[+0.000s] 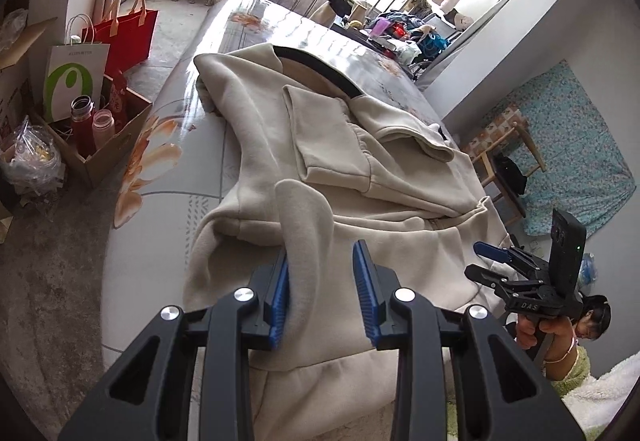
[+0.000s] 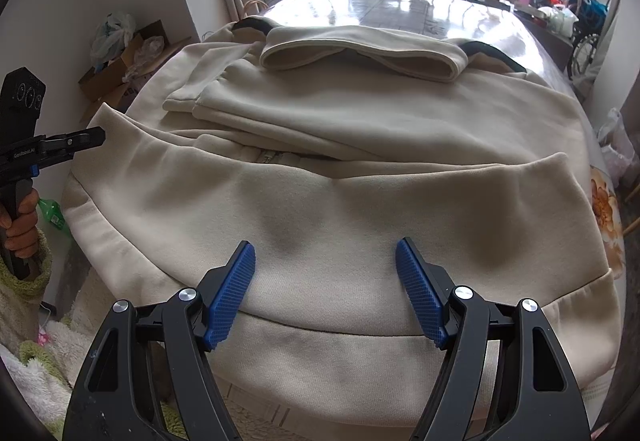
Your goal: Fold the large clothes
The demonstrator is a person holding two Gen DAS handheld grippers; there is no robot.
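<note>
A large beige zip-up garment lies spread over a bed with a glossy floral cover; its sleeves are folded across the chest. My left gripper is shut on a fold of the garment's side edge, which stands up between the blue pads. In the right wrist view the left gripper meets that raised edge at the far left. My right gripper hovers open over the garment's lower part near the hem, with nothing between its fingers. It also shows as the right gripper, held in a person's hand.
Left of the bed on the floor stand a red bag, a white and green paper bag and a cardboard box of bottles. A wooden chair stands on the bed's right. Clutter lies at its far end, by the railing.
</note>
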